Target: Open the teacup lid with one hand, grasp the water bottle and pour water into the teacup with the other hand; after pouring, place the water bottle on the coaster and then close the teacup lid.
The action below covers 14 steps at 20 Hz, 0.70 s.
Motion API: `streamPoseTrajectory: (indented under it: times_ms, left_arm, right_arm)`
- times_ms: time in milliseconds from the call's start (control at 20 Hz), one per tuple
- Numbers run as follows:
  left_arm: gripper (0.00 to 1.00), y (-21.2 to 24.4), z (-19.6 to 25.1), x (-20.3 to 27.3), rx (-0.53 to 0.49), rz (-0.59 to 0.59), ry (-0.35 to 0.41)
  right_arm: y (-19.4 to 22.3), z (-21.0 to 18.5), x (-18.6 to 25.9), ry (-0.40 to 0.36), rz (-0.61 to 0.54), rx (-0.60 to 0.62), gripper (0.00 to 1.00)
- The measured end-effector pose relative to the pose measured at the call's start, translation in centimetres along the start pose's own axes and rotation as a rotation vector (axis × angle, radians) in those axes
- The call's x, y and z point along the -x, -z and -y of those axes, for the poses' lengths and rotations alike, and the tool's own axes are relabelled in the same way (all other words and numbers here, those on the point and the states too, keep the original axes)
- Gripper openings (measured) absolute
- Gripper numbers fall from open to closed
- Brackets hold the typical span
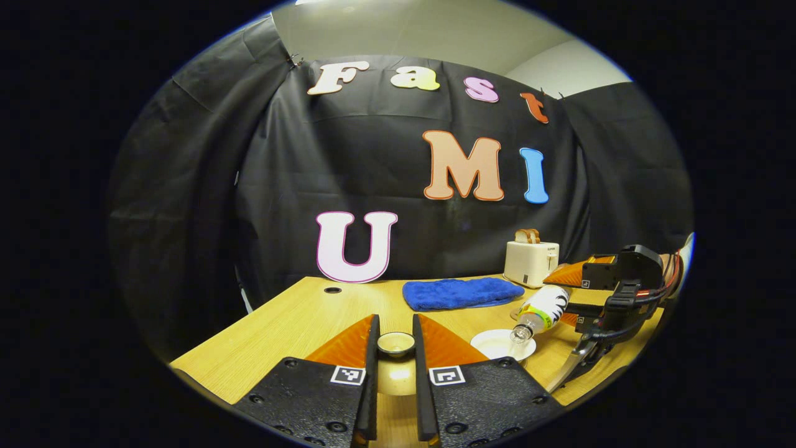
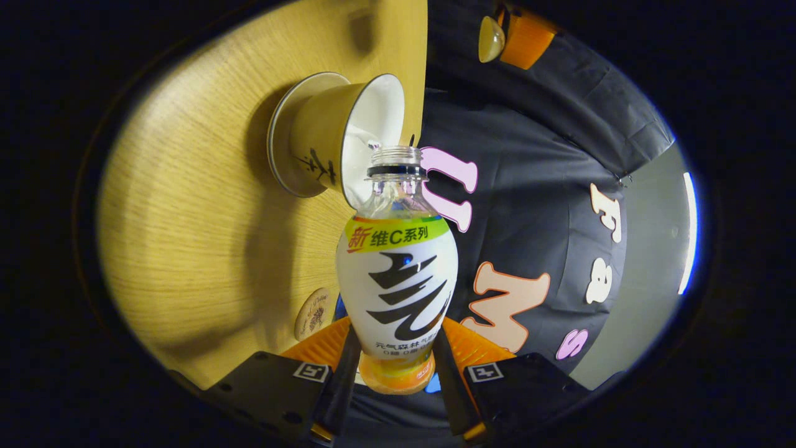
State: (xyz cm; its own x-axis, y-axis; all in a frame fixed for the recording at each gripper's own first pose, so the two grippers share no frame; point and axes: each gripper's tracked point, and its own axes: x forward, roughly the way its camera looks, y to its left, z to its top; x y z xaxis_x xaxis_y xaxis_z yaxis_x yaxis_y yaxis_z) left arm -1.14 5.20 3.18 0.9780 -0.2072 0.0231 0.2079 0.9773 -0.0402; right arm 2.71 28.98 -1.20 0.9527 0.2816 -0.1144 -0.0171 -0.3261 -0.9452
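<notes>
Over the wooden desk (image 1: 292, 323) our right gripper (image 2: 395, 379) clasped the tilted white-labelled plastic water bottle (image 2: 398, 280), mouth at the white porcelain teacup (image 2: 348, 137), while our left gripper (image 1: 396, 367) pinched the cup's round lid (image 1: 396, 343); pouring seemed underway, the small round coaster (image 2: 313, 313) next.

White plastic bottle (image 2: 397, 274) with black swirls and a green band; cream teacup (image 2: 339, 140), blue towel (image 1: 461, 292), pale wood table (image 1: 298, 320).

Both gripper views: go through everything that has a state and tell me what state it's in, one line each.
Teacup lid: off the cup, gripped by the left gripper.
Teacup: open, on its saucer.
Water bottle: uncapped, tilted mouth-first over the teacup, held by the right gripper.
Toaster: bread in slot.
Coaster: unoccupied.
</notes>
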Motion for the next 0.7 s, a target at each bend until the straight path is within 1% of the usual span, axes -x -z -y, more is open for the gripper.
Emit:
streamPoseTrajectory:
  times_ms: [100, 250, 450, 550, 700]
  left_arm:
    - [0.22, -0.1, 0.1, -0.1, -0.003, 0.003, 0.005]
    - [0.22, -0.1, 0.3, 0.0, 0.001, 0.002, 0.012]
    - [0.22, 0.0, 0.3, 0.2, 0.003, -0.001, 0.017]
    - [0.22, 0.0, 0.6, 0.2, 0.009, -0.003, 0.026]
    - [0.23, 0.0, 0.7, 0.2, 0.013, -0.002, 0.028]
  right_arm:
    - [0.1, 0.2, 0.1, -0.010, -0.002, 0.016, 0.65]
    - [-0.1, 0.4, 0.4, -0.005, 0.003, 0.085, 0.65]
    - [-0.4, 1.3, 0.4, 0.012, 0.013, 0.188, 0.65]
    - [-0.8, 1.8, 0.3, 0.033, 0.025, 0.240, 0.65]
    - [-1.1, 2.4, 0.0, 0.041, 0.039, 0.280, 0.65]
